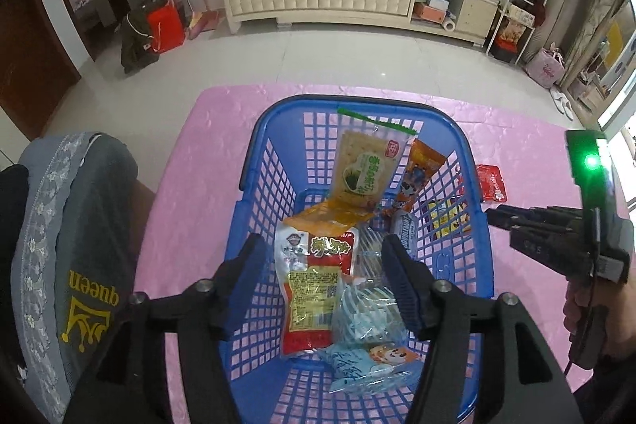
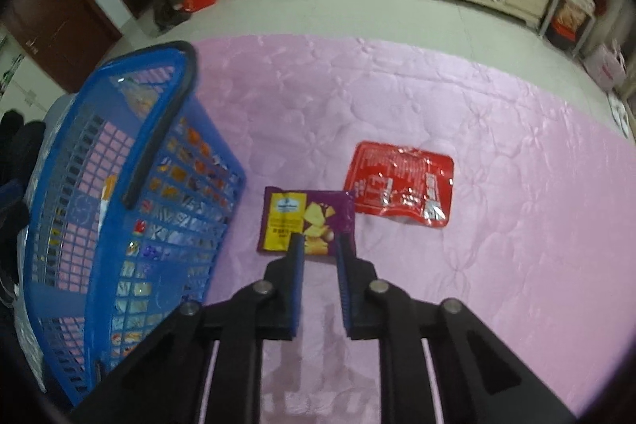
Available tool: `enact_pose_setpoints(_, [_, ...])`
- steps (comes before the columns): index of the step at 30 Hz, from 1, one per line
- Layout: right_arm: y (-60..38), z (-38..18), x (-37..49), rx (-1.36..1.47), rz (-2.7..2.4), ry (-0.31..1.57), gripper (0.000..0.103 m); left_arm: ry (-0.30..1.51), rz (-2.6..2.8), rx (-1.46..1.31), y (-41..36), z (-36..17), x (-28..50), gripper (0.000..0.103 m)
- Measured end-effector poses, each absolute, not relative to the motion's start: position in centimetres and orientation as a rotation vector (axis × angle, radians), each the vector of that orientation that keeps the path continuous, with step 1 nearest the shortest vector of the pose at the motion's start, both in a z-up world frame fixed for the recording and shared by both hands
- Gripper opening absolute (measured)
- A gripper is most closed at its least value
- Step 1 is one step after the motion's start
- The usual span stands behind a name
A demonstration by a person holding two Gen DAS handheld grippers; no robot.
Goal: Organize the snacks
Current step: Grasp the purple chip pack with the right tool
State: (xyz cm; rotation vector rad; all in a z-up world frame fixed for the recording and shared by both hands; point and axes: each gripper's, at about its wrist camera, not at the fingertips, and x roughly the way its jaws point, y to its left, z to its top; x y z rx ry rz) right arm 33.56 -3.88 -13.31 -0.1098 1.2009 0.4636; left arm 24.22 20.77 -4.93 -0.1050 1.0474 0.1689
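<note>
Blue plastic basket (image 1: 274,161) sits on a pink quilted cloth (image 2: 437,106), already holding several snack packets; a red-and-white packet (image 1: 314,285) lies on top. Above it hangs the left gripper (image 1: 324,277), its jaws apart with nothing between the pads. To the basket's right, the right gripper (image 2: 318,245) has narrowed its jaws around the near edge of a purple-and-yellow packet (image 2: 306,215); whether the pads really pinch it, I cannot tell. A red packet (image 2: 399,185) lies just beyond, flat on the cloth.
</note>
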Motion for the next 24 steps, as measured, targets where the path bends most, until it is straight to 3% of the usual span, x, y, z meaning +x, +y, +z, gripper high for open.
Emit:
enact_pose_setpoints(2, [-3.5,-14.5,34.1,-0.098,0.459,1.235,0.046,1.053,0.168,-0.105,20.7,-5.2,24.4,0.059])
enact_pose_setpoints(4, [-3.3,-15.2,34.5,-0.087,0.458,1.242,0.074,1.057,0.166,-0.100,20.6,-5.5,24.7,0.059])
enact_pose_setpoints(6, [-3.0,-15.9,34.8,-0.083,0.441,1.244,0.079,1.057,0.168,-0.092,20.5,-5.8,25.0,0.059])
enact_pose_setpoints(13, [-0.5,-19.1,36.4,-0.120,0.412,1.303,0.080,1.068,0.165,-0.089,20.9,-6.8,25.4,0.059])
enact_pose_setpoints(24, [2.3,-20.3,36.4,-0.289,0.360,1.218,0.083,1.082,0.141,-0.105,20.8,-8.4,25.8,0.059])
